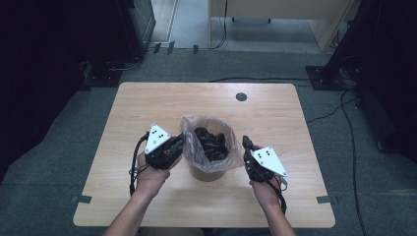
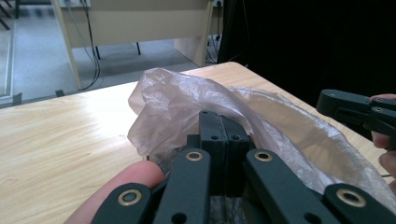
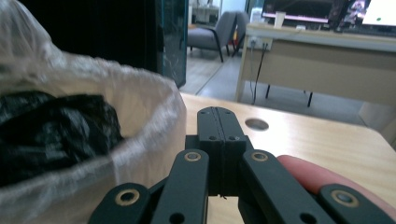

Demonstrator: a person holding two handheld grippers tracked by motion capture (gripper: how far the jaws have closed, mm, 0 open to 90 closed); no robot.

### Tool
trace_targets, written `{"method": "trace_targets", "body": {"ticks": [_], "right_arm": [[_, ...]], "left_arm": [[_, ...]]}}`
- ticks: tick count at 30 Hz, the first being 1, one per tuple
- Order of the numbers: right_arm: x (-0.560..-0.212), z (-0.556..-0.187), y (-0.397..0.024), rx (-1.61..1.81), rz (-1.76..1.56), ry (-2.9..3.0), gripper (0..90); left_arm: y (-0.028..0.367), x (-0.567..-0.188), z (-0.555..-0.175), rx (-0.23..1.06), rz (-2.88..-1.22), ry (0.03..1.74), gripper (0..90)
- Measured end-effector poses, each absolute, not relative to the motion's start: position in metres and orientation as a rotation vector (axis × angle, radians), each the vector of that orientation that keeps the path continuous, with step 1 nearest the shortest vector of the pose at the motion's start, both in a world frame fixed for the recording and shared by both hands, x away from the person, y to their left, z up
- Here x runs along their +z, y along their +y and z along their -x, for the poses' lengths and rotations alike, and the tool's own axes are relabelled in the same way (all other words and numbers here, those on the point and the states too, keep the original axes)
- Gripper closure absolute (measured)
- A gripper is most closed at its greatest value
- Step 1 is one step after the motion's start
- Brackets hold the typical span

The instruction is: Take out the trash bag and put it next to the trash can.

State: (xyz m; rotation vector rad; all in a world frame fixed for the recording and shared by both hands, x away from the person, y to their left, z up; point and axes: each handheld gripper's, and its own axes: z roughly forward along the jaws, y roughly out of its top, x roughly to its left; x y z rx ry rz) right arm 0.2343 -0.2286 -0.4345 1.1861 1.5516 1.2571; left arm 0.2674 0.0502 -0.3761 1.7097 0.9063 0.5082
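Bin liner [image 1: 193,140], clear plastic, sits in one small bin [image 1: 209,172] at centre frame on the tabletop [image 1: 275,108], black rubbish [image 1: 212,142] inside. Left tool [image 1: 178,143] looks clamped on its rim; right tool [image 1: 245,141] is closed on nothing, just beside. Lifting it out likely remains.

A light wooden table [image 1: 147,108] with a round dark hole [image 1: 241,97] near its far edge is set on grey carpet [image 1: 59,162], and a pale desk [image 3: 327,70] and grey chair [image 3: 219,28] are seen beyond.
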Motion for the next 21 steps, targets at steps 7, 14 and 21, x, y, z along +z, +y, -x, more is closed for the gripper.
{"method": "trace_targets", "body": {"ticks": [7,14,21], "right_arm": [[-0.461,-0.230,-0.251,1.371,-1.420,1.616,67.9],[-0.473,-0.236,-0.255,1.443,-1.557,1.603,59.9],[-0.488,-0.265,-0.244,1.420,-1.686,1.734,53.7]], "left_arm": [[0.055,-0.382,-0.268,0.498,-1.706,0.930,90.0],[0.052,-0.384,-0.269,0.497,-1.714,0.931,90.0],[0.050,-0.384,-0.268,0.495,-1.718,0.925,90.0]]}}
